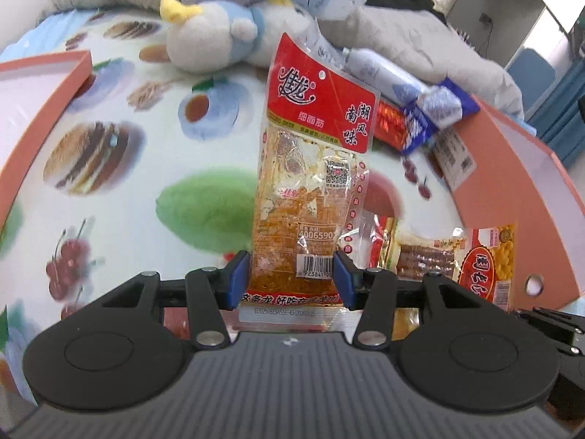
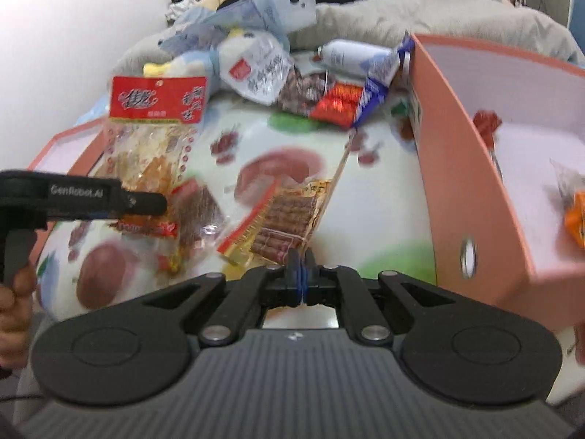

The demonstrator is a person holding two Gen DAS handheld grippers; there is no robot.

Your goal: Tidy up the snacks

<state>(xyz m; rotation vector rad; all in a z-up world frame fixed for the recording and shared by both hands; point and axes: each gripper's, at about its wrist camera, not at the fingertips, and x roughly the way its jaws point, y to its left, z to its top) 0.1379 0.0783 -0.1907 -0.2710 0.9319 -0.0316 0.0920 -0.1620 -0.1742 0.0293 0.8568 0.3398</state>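
Observation:
My left gripper [image 1: 292, 280] is shut on the lower end of a tall red-and-orange spicy strip packet [image 1: 310, 183], which stands upright between the blue pads [image 1: 239, 278]. In the right wrist view the same packet [image 2: 157, 109] hangs from the left gripper [image 2: 161, 203] at the left. My right gripper [image 2: 301, 274] is shut and pinches the corner of a clear packet of brown sticks [image 2: 289, 219], lifted above the fruit-print sheet [image 2: 384, 219]. That packet [image 1: 420, 259] also shows low right in the left wrist view.
An orange box [image 2: 475, 201] stands at the right with an orange packet [image 2: 576, 219] inside. A second orange box [image 1: 36, 109] lies at the left. Loose snacks [image 2: 336, 106], a white tube [image 2: 351, 55] and a plush toy [image 1: 212, 36] crowd the back. Another red packet [image 2: 197, 212] lies on the sheet.

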